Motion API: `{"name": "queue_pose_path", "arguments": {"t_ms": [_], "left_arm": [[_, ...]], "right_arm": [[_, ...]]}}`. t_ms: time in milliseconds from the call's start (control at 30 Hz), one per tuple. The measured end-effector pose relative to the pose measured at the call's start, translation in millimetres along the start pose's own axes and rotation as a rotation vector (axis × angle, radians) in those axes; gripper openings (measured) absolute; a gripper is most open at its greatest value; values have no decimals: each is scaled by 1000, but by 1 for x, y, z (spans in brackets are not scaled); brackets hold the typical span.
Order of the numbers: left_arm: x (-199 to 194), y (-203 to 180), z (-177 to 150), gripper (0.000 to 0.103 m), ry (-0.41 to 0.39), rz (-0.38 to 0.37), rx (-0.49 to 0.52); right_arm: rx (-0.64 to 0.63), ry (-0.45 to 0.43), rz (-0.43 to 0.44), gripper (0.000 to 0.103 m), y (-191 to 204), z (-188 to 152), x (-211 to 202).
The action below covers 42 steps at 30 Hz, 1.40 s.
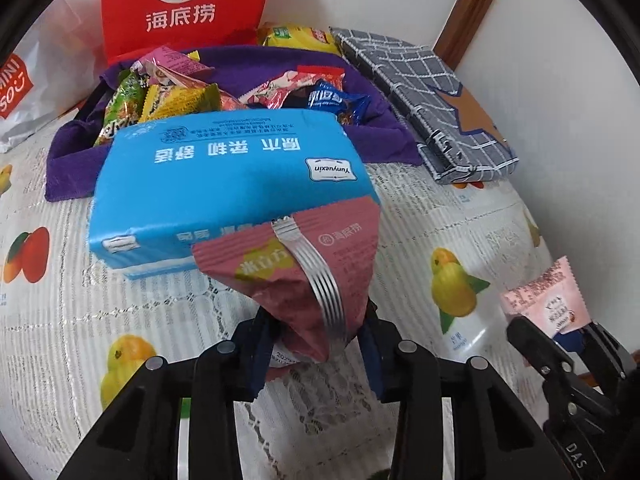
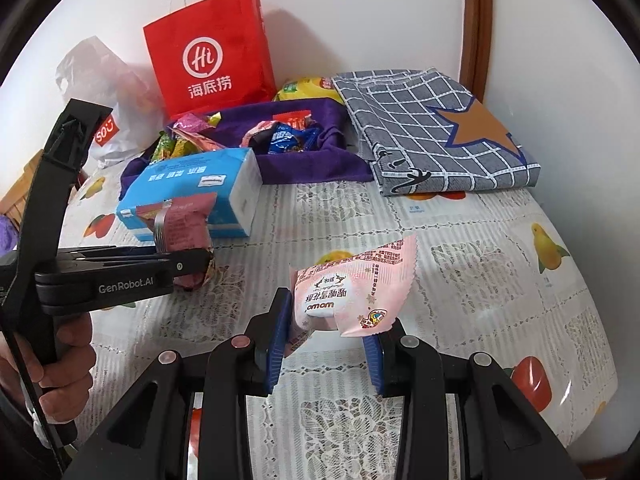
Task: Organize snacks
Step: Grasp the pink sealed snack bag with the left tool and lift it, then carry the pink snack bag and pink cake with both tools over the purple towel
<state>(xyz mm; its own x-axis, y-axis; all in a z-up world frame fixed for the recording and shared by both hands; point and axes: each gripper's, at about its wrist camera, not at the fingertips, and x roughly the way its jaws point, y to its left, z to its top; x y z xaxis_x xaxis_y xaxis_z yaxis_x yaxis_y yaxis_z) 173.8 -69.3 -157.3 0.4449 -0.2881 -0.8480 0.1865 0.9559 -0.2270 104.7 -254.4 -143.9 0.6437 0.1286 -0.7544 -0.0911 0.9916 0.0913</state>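
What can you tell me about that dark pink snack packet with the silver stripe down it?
The dark pink snack packet is a crinkled, puffy foil-like pouch with a silver ribbed band running down its face, a yellow-green label patch and small white print with a round logo. It is upright, its lower end pinched in the jaws of the left gripper, above the lace tablecloth. Its top edge overlaps the blue tissue pack behind; whether they touch is unclear.

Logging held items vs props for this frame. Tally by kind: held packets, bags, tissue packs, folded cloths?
Held packets: 2 (maroon packet in left tool, pink packet in right tool)
Bags: 2 (red bag, white bag)
Tissue packs: 1 (tissue pack)
Folded cloths: 1 (checked cloth)
Total: 6
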Motion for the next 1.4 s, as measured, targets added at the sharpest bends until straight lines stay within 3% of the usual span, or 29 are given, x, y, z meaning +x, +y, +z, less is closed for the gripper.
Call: {"name": "queue_pose_path", "arguments": {"t_ms": [533, 1400], "left_arm": [[-61, 29, -13, 36, -60, 8, -32], [-107, 52, 42, 36, -150, 42, -35]], "right_arm": [[-54, -36, 80, 35, 39, 15, -20], [-103, -96, 95, 35, 76, 93, -18]]}}
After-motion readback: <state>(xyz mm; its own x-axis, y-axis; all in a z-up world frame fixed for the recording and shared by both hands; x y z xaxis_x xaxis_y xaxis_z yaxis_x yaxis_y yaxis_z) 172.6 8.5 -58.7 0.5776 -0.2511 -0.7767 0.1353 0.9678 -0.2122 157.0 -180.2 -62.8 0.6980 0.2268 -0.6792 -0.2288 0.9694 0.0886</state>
